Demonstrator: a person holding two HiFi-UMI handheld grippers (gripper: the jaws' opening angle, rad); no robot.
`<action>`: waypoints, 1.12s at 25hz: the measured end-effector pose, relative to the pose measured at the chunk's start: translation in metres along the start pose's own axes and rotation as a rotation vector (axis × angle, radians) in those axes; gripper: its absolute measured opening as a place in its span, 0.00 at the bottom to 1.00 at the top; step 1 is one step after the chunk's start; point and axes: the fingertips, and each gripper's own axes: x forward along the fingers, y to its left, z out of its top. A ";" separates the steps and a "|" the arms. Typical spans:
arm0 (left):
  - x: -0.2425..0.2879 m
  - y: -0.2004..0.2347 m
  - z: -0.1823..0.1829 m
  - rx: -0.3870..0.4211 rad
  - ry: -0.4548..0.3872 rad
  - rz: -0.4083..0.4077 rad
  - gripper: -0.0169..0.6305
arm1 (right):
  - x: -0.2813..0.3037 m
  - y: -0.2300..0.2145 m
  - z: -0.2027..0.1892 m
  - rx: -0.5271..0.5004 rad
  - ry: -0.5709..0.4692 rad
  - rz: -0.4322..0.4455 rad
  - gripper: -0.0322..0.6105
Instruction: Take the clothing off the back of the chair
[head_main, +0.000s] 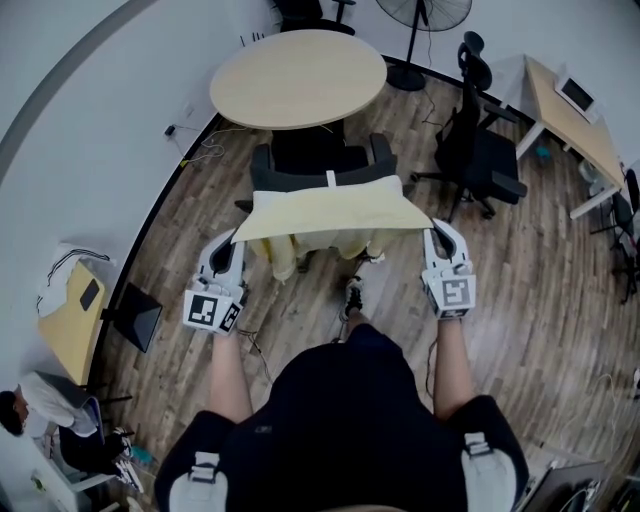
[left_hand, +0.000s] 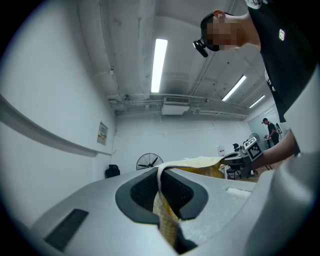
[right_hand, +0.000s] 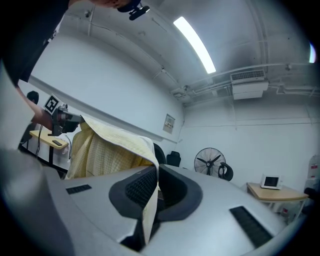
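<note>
The left gripper (left_hand: 162, 175) is closed on a corner of the garment (head_main: 330, 208), and its own view shows the pale yellow checked fabric pinched between the dark pads and running out over the tips. The right gripper (right_hand: 155, 172) is clamped the same way on the opposite corner, with the fabric folded between its pads and hanging off to the left in its view. Both grippers point roughly level, away from the person, whose bare forearms reach out behind them. The garment is stretched taut between the two grippers as a flat, wide band. Looser folds droop below the band on the person's side. It sits just in front of the back of the black chair (head_main: 318, 155), at the height of the back's top edge. The head view does not show whether the far edge touches the back. The chair's armrests show on either side beyond the garment. The chair is pushed up to a round table (head_main: 298, 75) with a light wooden top. A standing fan (head_main: 420, 15) is beyond the table to the right. Nearer on the right is a second black chair (head_main: 480, 150), beside a desk (head_main: 565, 115) that carries a small screen. The floor (head_main: 200, 230) is dark wood planks, and it meets a curved white wall on the left.
</note>
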 end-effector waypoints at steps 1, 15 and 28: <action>-0.002 -0.002 0.001 -0.005 -0.003 -0.004 0.03 | -0.003 0.001 0.003 0.002 -0.009 -0.010 0.05; -0.036 -0.015 -0.012 -0.004 0.047 0.034 0.03 | -0.025 0.020 -0.031 -0.017 0.077 0.036 0.05; -0.075 -0.075 0.003 -0.015 0.085 0.103 0.03 | -0.088 0.014 -0.031 0.004 0.091 0.088 0.05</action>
